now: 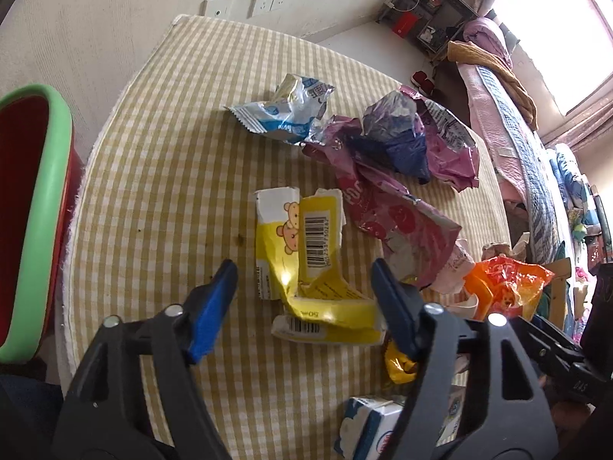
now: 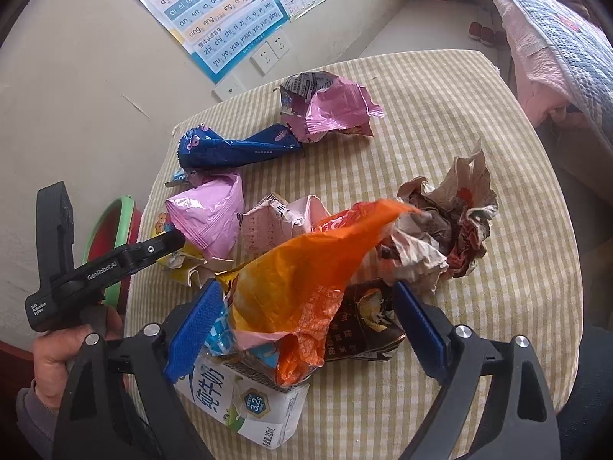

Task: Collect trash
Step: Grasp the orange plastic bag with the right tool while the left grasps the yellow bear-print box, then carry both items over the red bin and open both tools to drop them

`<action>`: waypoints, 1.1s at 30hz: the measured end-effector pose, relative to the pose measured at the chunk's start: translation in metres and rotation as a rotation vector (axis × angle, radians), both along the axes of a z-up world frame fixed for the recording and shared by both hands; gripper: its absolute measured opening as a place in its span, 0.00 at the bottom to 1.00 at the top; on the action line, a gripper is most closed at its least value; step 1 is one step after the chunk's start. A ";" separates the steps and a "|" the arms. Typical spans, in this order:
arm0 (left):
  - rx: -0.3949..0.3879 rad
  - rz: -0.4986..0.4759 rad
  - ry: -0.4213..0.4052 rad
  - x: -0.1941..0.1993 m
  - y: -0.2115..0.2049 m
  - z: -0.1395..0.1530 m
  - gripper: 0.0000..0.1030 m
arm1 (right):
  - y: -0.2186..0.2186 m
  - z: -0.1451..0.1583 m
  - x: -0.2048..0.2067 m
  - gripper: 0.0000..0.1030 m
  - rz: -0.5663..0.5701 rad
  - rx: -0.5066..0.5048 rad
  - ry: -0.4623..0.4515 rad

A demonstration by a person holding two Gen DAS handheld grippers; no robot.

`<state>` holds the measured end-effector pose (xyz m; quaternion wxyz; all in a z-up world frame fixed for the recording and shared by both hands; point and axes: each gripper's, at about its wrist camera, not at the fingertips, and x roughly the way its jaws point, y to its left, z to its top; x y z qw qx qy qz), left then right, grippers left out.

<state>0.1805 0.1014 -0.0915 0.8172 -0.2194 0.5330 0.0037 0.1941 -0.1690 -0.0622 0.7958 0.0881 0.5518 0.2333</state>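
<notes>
Fingers of the left gripper (image 1: pixel 304 287) straddle a yellow wrapper (image 1: pixel 306 253) unpinched; only the right gripper (image 2: pixel 306 322), spread, shows an orange bag (image 2: pixel 306 276) and a milk carton (image 2: pixel 249 402).

Daylight floods from the blown-out window (image 1: pixel 544 19), leaving the checked tablecloth (image 1: pixel 161 176) evenly bright with soft shadows. Fisheye bending curves every edge; foil wrappers glint, corners vignette dark.

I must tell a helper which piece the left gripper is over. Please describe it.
On the yellow checked tablecloth, find the open left gripper. Between its blue pads lies a flattened yellow-and-white carton. Only this piece shows cartoon bears and a barcode.
</notes>
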 end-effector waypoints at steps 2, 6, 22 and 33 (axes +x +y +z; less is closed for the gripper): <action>-0.009 -0.018 0.010 0.001 -0.002 -0.004 0.41 | 0.001 -0.001 -0.001 0.70 0.011 0.010 0.000; -0.008 -0.038 -0.007 -0.005 -0.005 0.000 0.39 | 0.003 0.007 -0.003 0.44 0.025 0.011 -0.036; 0.046 -0.054 -0.129 -0.043 -0.003 0.046 0.10 | -0.004 0.048 -0.017 0.43 0.002 -0.004 -0.154; 0.027 0.070 -0.214 -0.067 0.036 0.069 0.10 | 0.044 0.075 -0.025 0.43 0.126 -0.076 -0.242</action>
